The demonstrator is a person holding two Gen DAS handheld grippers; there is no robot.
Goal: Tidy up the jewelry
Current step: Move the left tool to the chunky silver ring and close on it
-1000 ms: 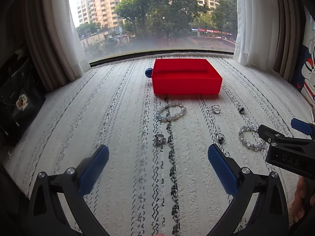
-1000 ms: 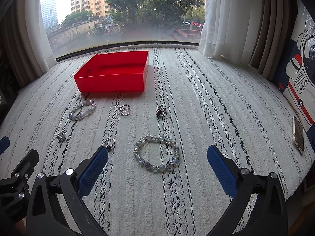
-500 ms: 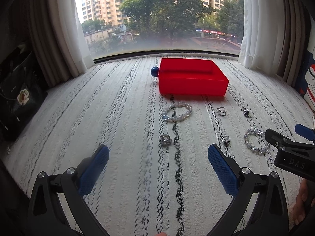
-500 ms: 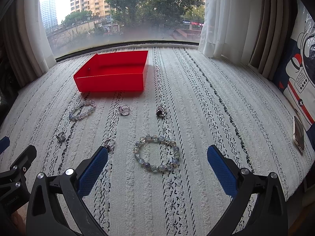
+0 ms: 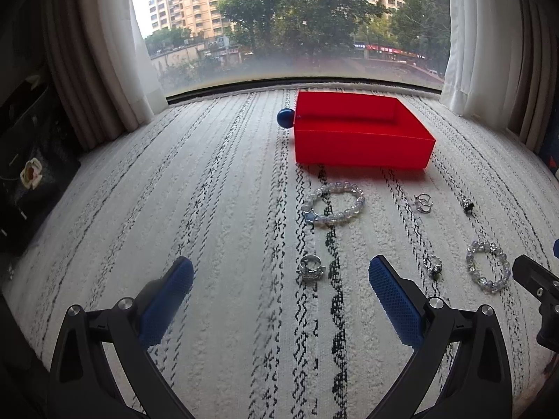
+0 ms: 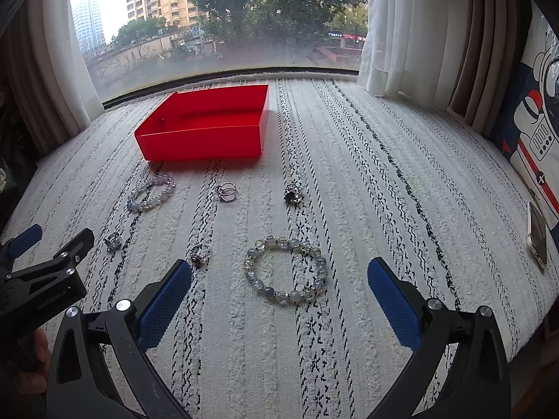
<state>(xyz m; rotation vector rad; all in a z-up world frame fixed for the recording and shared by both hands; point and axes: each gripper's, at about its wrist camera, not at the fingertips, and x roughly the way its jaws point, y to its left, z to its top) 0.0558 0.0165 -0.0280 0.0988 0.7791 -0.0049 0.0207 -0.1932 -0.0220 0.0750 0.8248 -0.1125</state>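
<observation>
Nearby, a blue ball touches the red box — bracelet just beside.

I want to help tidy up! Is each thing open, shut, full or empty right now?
Red box: open, looks empty.
Left gripper: open, empty.
Right gripper: open, empty.
Near bracelet: on the rug, outside the box.
Far bracelet: on the rug, outside the box.

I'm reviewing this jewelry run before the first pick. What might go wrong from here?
The small rings, like the ring ahead of the open left gripper, sit low in the textured rug; wide pads may slip off or snag pile. The beaded bracelet before the open right gripper could sag or drop short of the red box.
</observation>
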